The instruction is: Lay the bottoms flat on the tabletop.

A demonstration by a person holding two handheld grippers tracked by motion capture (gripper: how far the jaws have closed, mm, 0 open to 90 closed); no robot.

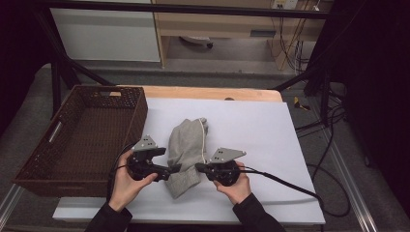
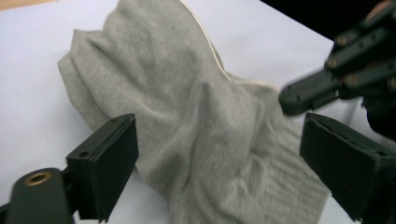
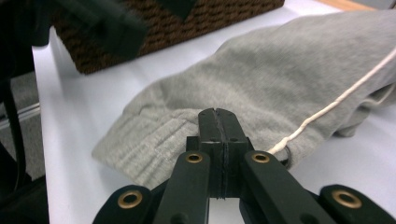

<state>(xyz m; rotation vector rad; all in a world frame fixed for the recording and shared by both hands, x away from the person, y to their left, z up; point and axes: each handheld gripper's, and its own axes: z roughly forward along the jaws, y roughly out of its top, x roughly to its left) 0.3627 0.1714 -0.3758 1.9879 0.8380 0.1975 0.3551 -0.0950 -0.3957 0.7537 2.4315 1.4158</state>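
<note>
Grey knit garment (image 1: 186,151) lies mid-bench (image 1: 251,125), long axis 12-to-6. Left gripper (image 1: 175,168) at its 9 o'clock, fingers apart astride hem. Right gripper (image 1: 199,166) at 3, fingers together, touching cloth edge.

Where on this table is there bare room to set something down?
The white sheet lies bare right of the grey garment, up to the table's far and right edges. The basket is empty too. It's crowded where the left gripper and right gripper meet the garment.
</note>
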